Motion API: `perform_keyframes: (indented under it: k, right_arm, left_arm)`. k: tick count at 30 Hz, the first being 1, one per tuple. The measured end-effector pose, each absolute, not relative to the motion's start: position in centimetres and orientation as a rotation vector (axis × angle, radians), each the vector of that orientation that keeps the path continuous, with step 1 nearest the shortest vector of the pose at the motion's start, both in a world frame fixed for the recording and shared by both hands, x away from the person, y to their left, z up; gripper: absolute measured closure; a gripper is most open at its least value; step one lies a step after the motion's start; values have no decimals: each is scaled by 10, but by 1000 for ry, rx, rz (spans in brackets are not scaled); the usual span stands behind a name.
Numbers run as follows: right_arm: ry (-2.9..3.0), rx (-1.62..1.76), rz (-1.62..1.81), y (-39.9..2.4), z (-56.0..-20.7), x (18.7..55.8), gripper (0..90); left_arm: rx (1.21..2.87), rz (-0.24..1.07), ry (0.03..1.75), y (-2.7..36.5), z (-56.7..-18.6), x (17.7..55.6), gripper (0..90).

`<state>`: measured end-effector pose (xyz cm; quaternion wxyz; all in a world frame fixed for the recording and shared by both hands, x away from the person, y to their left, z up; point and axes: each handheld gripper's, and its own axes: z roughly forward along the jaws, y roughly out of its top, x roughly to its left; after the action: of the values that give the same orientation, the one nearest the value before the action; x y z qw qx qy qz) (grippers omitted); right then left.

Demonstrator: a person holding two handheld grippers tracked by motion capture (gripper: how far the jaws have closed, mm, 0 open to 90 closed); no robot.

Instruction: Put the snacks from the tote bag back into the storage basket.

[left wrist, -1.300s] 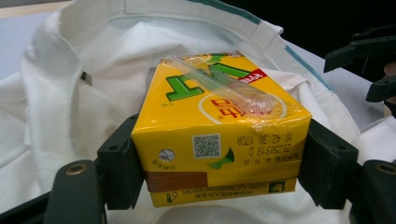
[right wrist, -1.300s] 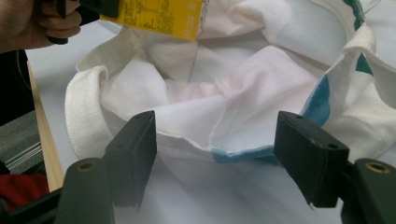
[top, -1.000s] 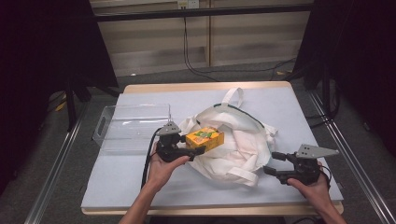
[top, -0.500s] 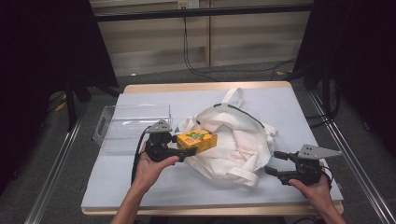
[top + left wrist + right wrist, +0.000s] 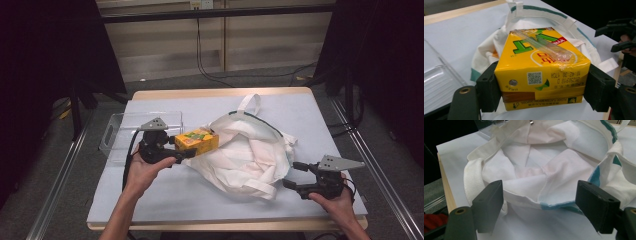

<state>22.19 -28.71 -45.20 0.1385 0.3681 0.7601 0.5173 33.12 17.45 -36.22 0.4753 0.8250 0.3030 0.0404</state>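
High view is showing a person seated at a grey-topped table (image 5: 150, 200), working a gripper in each hand around a crumpled white tote bag (image 5: 250, 155) lying in the middle. The left gripper (image 5: 186, 151) is clamping a yellow drink carton (image 5: 196, 141) and carrying it, lifted clear of the table, at the bag's left edge, between the cloth and a clear plastic bin (image 5: 117, 137) that is sitting just beside it on the left. In the left gripper view the jaws are pressing on both short sides of the carton (image 5: 541, 72), which is lying flat with its wrapped straw on top and the bag (image 5: 534, 17) behind it. The right gripper (image 5: 296, 174) is resting low near the bag's right corner; its jaws have just been opening, and in the right gripper view they are standing wide with the bag's hem (image 5: 549, 202) lying loose between them, neither pad pressing on it. Judging by this, the carton is already out of the bag and the cloth is being let go, so the taking-out part seems done. What is left appears to be moving the carton across and setting it down in the bin, which is looking bare so far, though its far corner is hard to make out.
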Motion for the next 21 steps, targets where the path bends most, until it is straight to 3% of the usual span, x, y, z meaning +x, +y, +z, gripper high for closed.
perform_keyframes:
  k: [21]
  right_arm:
    - [2206, 1067, 1480, -287, -453, 222, 226]
  left_arm:
    - [2071, 161, 879, 212, -348, 361, 268]
